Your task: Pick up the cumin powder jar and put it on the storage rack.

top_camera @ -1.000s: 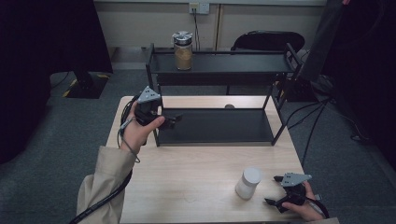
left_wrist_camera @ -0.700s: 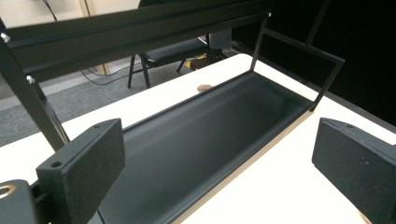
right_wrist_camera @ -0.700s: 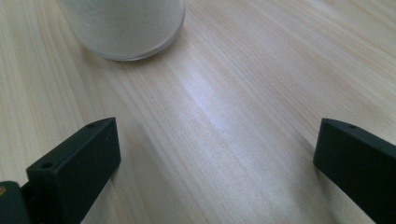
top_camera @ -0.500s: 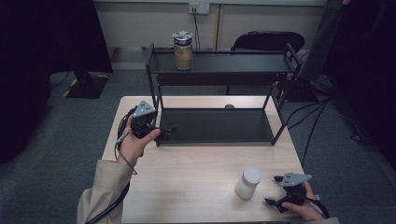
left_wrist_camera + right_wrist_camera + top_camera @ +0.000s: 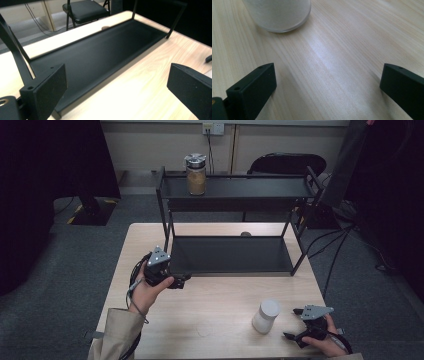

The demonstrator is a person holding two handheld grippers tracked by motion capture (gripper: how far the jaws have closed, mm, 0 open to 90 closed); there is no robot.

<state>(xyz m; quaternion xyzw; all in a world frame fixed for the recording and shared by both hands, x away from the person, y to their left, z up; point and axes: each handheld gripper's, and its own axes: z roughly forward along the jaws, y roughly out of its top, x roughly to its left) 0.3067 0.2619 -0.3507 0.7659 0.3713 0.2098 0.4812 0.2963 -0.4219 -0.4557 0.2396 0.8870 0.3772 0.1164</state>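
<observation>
Now my right claw (image 5: 291, 336) sits wide open on the surface (image 5: 225, 295), near the white jar (image 5: 265, 316). My left claw (image 5: 186, 279), also open and empty, hovers at the rack's (image 5: 230, 255) front edge.

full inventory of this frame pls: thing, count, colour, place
white jar: 1, white, on the table near the right gripper, standing apart from it
glass jar: 1, clear with tan contents and a metal lid, on the rack's top shelf, left end
rack: 1, black, two shelves, on the far half of the table
table: 1, light wood
chair: 1, black, behind the rack
wall outlet: 1, pale, on the far wall
left gripper: 1, black, open, by the rack's lower left corner
right gripper: 1, black, open, near table edge
</observation>
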